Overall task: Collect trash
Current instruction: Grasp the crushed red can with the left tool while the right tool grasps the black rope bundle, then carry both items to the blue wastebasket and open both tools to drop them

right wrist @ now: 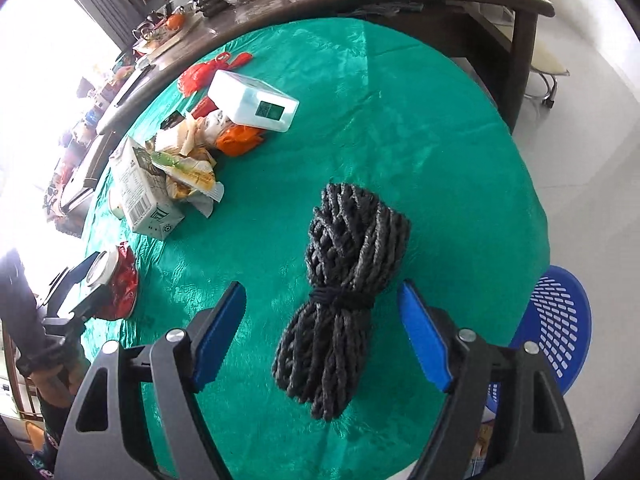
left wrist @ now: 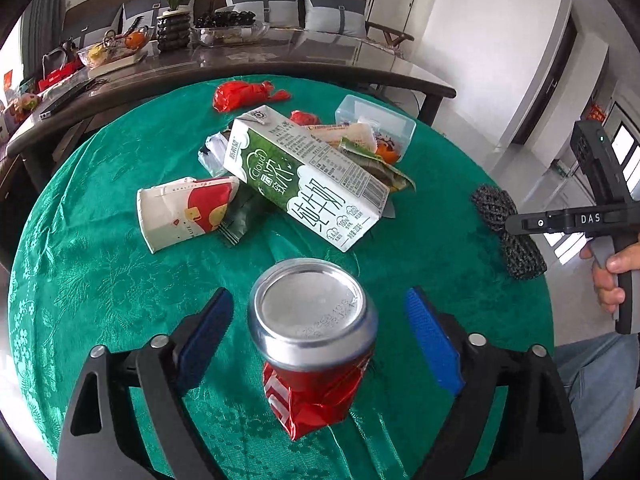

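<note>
Nearest the left wrist camera, the left gripper (left wrist: 318, 334) hangs over the green tablecloth (left wrist: 100, 272) with its blue pads spread wide on either side of a crushed red soda can (left wrist: 312, 344); the can stands on the cloth between them, silver end up, and clear gaps show on both sides, so nothing is pinched. Just beyond the can lies a green-and-white milk carton (left wrist: 304, 176) on its side, with a flattened paper cup (left wrist: 180, 210) to its left and crumpled wrappers (left wrist: 372, 160) and a clear plastic box (left wrist: 376, 124) behind it. A red plastic bag (left wrist: 244, 94) sits farther back, near the cloth's far edge. In the right wrist view the right gripper (right wrist: 322, 336) is likewise spread, its pads standing apart from a tied bundle of dark grey rope (right wrist: 340, 300) lying on the cloth between them, without touching it. A blue perforated basket (right wrist: 560, 320) shows below the table edge at the right. Behind the round table stands a dark long table (left wrist: 280, 64) crowded with dishes and a potted plant (left wrist: 174, 8).
</note>
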A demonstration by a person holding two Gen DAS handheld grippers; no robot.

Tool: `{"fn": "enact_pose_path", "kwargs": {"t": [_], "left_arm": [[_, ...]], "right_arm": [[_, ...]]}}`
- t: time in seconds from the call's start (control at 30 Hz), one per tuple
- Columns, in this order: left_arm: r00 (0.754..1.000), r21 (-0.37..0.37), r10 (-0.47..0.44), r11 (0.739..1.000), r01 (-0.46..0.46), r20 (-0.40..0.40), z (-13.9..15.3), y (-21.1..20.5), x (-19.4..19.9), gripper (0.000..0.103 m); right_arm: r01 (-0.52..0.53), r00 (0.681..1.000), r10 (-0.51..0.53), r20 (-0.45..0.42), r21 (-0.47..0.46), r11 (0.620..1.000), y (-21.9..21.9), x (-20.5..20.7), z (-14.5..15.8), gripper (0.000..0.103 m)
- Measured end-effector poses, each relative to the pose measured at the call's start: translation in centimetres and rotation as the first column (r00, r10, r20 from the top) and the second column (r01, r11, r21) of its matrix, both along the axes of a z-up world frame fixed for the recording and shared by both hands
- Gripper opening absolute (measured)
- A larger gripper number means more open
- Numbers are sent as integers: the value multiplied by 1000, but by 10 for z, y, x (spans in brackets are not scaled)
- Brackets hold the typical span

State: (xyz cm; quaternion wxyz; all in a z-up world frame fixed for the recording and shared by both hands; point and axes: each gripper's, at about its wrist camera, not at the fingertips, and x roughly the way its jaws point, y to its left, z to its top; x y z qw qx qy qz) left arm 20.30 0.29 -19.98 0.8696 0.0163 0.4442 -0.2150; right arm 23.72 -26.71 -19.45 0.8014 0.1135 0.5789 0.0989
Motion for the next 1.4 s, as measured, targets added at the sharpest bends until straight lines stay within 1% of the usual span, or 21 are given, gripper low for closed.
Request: {"fn": "enact_pose_path", "kwargs": {"t": [0.03, 0.07, 0.13, 0.2, 0.3, 0.37, 0.43, 0.5, 0.6, 0.67, 0.77, 0.83, 0.93, 1.07, 1.2, 1.3, 1.37, 1.4], "left_arm": [[1000, 12, -5, 1000, 6, -7, -2, -2, 2, 62], [1000, 18, -9, 1000, 9, -10, -2, -3, 2, 61], [1000, 13, -2, 1000, 1, 7, 0, -1, -3, 61], [1000, -3, 0, 1000, 0, 14, 6, 2, -8, 61], [1000, -17, -10, 1000, 10, 24, 16, -3, -15, 61], [999, -30, -23, 999, 24, 33, 23, -12, -18, 61], [998, -50, -46, 998, 48, 41, 30, -29, -20, 61], [996, -70, -77, 994, 81, 46, 36, -51, -22, 61], [988, -104, -147, 983, 151, 47, 43, -96, -27, 61], [979, -126, -202, 971, 206, 42, 43, -130, -31, 61], [959, -152, -281, 947, 282, 29, 40, -187, -37, 61], [944, -168, -330, 930, 328, 14, 35, -225, -40, 61], [920, -182, -392, 905, 385, -8, 25, -282, -46, 61], [893, -167, -449, 883, 438, -27, 1, -348, -53, 61], [879, -154, -472, 875, 459, -62, -32, -394, -46, 61], [874, -150, -477, 875, 461, -91, -55, -417, -39, 62], [870, -160, -482, 871, 464, -105, -67, -430, -32, 62], [868, -162, -486, 869, 467, -106, -72, -433, -28, 62]], "right_arm": [[-13, 1000, 13, 4, -19, 1000, 2, -2, 0, 57], [-14, 1000, 15, 23, -39, 999, 4, -3, 2, 37], [-14, 998, 17, 68, -30, 999, 4, -12, 11, 32], [-33, 993, 36, 112, -28, 999, 5, -20, 23, 31], [-66, 988, 69, 136, -32, 997, 6, -29, 30, 31], [-59, 986, 62, 152, -22, 998, -4, -35, 32, 31], [-29, 986, 32, 163, -21, 999, -23, -39, 33, 31], [26, 984, -23, 174, -15, 1000, -54, -46, 34, 31], [117, 981, -108, 164, -46, 992, -105, -62, 29, 31], [177, 976, -164, 143, -82, 981, -144, -73, 18, 31], [232, 970, -222, 100, -100, 968, -192, -87, -4, 31], [262, 964, -254, 77, -119, 958, -219, -94, -19, 31], [307, 952, -302, 58, -118, 944, -254, -103, -39, 31], [350, 937, -347, 48, -107, 931, -286, -111, -57, 31], [375, 927, -374, 38, -91, 922, -306, -115, -70, 31], [389, 921, -388, 26, -73, 918, -315, -116, -77, 31], [404, 915, -403, 23, -71, 912, -321, -117, -80, 34], [412, 911, -411, 23, -63, 909, -324, -117, -83, 38]]}}
